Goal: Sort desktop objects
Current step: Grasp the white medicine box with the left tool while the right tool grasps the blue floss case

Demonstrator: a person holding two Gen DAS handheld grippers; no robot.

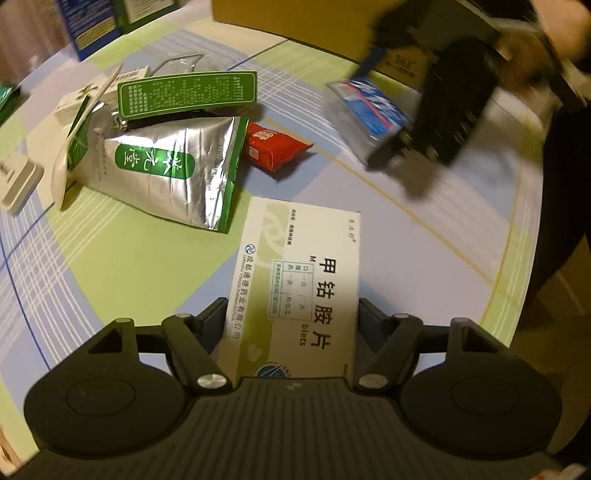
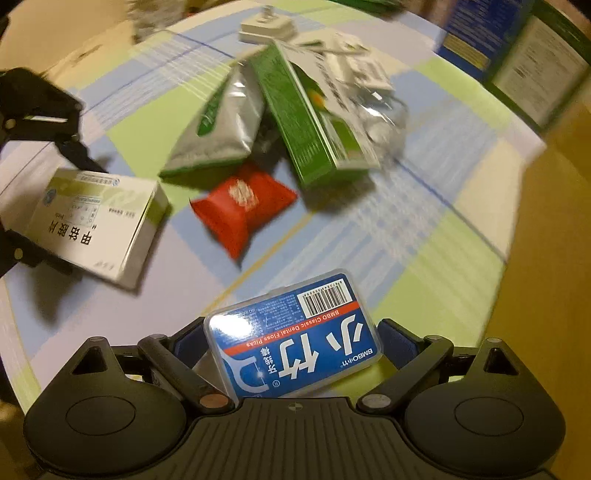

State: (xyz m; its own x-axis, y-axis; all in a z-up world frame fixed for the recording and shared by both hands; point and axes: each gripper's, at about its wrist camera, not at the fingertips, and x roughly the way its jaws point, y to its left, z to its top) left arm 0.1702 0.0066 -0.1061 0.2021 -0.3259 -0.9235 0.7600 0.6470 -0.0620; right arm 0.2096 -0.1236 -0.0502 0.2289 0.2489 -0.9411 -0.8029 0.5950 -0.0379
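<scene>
My left gripper [image 1: 291, 314] is shut on a white and green medicine box [image 1: 299, 280] and holds it above the table; the box also shows in the right wrist view [image 2: 99, 225]. My right gripper [image 2: 291, 332] is shut on a blue dental floss pick box [image 2: 295, 336], which appears blurred in the left wrist view [image 1: 369, 110]. A silver and green foil pouch [image 1: 166, 170], a green box [image 1: 188, 94] and a red packet [image 1: 273, 147] lie in a pile on the checked tablecloth [image 1: 110, 258].
A cardboard box [image 1: 295, 22] stands at the far edge, and also shows at the right of the right wrist view [image 2: 554, 240]. Blue and green cartons [image 1: 96, 26] stand at the back left. A white object [image 1: 18, 181] lies at the left.
</scene>
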